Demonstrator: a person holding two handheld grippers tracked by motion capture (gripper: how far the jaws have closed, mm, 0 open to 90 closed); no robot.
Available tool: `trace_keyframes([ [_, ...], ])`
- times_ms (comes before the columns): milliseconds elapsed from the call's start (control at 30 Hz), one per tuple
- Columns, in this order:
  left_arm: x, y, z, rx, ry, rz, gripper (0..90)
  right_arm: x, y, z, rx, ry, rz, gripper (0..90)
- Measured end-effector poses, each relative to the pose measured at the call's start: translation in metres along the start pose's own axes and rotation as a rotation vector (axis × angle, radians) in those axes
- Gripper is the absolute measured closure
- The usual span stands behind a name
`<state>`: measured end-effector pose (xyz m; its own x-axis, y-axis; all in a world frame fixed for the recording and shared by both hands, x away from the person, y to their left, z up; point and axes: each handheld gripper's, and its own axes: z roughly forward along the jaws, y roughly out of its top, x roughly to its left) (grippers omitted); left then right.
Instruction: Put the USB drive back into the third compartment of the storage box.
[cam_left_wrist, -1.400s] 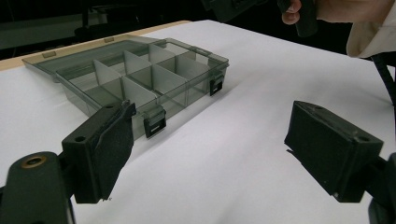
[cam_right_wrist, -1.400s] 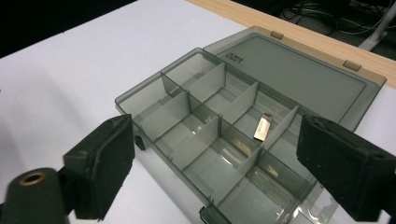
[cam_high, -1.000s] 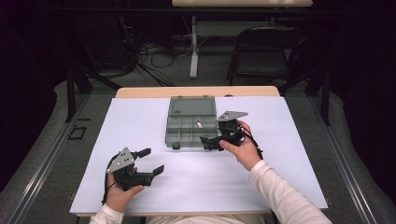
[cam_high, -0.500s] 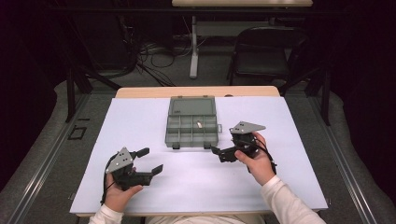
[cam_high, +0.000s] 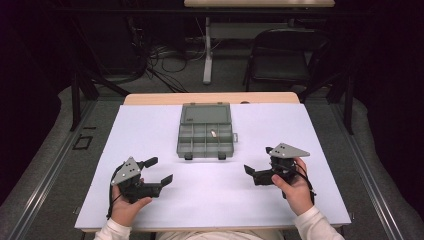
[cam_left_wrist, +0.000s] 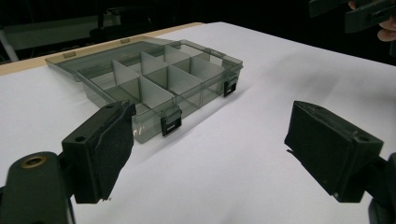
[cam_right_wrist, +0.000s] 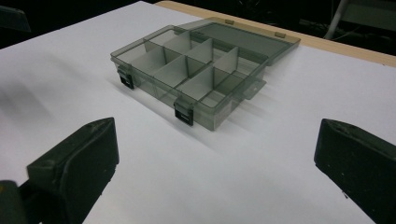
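Organizer box (cam_high: 205, 131) of smoky, half-transparent grey plastic lies near the middle of the surface (cam_high: 150, 130), toward its far edge, with the lid folded flat back behind it. Thin dividers cut the inside into small rectangular compartments, and two dark latches hang on the front wall. One small pale object (cam_high: 213, 133) rests in a compartment of the middle row; what it is I cannot tell.

The left claw (cam_high: 161, 170) is held low near the person's edge, with jaws spread wide and nothing between them. The right claw (cam_high: 258, 163) is on the other side, also wide open and empty, well apart from the box. Both point toward the box, which I judge leaves the open tray free to reach from either side. White smooth sheet covers the surface, so the dark matte jaw pads stand out clearly.
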<state>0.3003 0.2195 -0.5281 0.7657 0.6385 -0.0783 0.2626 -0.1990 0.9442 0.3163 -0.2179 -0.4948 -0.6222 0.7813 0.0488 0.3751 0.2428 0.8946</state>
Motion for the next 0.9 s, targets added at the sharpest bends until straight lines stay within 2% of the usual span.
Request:
trace_keyframes([
  [267, 0.003, 0.0, -0.002, -0.001, 0.017, -0.01, 14.9, -0.01, -0.022, -0.012, 0.001, -0.031, 0.039, 0.0],
  [367, 0.004, -0.001, -0.002, -0.003, 0.022, -0.008, 14.9, -0.013, -0.027, -0.013, -0.004, -0.038, 0.039, 0.0],
  [600, 0.007, -0.002, -0.003, -0.005, 0.028, -0.015, 15.0, -0.017, -0.04, -0.01, -0.002, -0.05, 0.03, 0.0],
  [733, 0.007, -0.002, -0.003, -0.005, 0.028, -0.014, 15.0, -0.023, -0.047, -0.007, 0.008, -0.056, 0.043, 0.0],
  [833, 0.008, -0.002, -0.002, -0.007, 0.027, -0.016, 15.0, -0.027, -0.052, -0.005, 0.016, -0.056, 0.078, 0.0],
  [900, 0.008, -0.003, -0.002, -0.007, 0.028, -0.018, 15.0, -0.03, -0.054, -0.004, 0.02, -0.061, 0.08, 0.0],
])
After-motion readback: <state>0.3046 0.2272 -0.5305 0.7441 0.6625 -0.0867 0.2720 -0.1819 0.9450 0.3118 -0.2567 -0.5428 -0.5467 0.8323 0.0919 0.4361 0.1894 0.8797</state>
